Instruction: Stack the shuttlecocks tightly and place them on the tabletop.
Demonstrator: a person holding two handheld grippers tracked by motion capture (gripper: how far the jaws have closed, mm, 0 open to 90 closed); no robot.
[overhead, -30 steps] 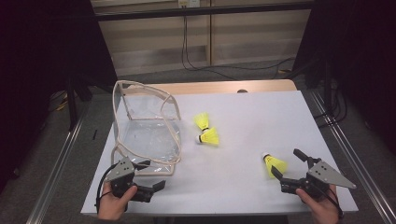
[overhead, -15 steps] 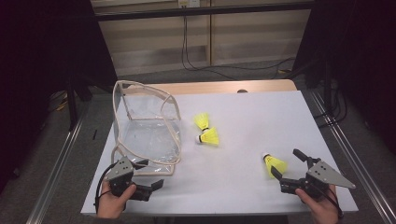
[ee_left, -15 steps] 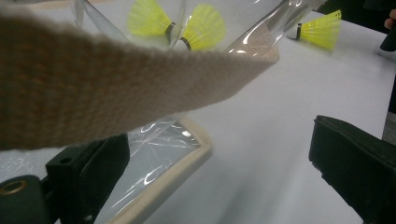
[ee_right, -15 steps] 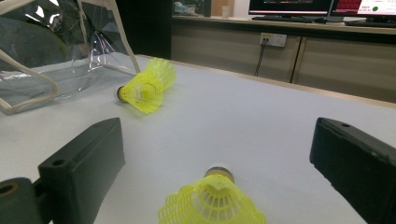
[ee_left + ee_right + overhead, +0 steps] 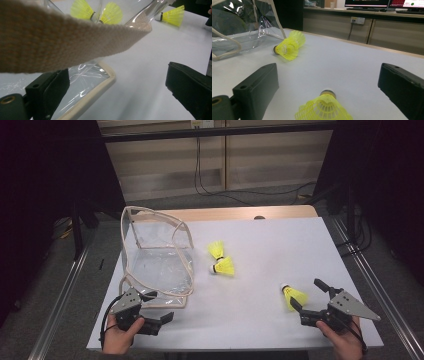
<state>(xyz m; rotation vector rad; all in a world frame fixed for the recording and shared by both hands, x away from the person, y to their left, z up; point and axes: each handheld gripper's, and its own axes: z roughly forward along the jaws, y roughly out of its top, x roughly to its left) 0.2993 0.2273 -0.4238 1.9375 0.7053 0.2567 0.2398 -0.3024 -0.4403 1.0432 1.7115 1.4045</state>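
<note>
From above, my right gripper sits with jaws spread at the near right of the white table, the bright yellow plastic shuttlecock lying just ahead between its tips. Along that gripper, the skirt points at me, cork tip away, axis straight between both jaws. My left gripper, also released, hovers under the clear plastic bag's beige webbing strap.

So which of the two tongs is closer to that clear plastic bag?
Left. The left tongs sit right at the near edge of the clear plastic bag, its woven strap crossing just above them. The right tongs are far across the table, around a yellow shuttlecock.
</note>
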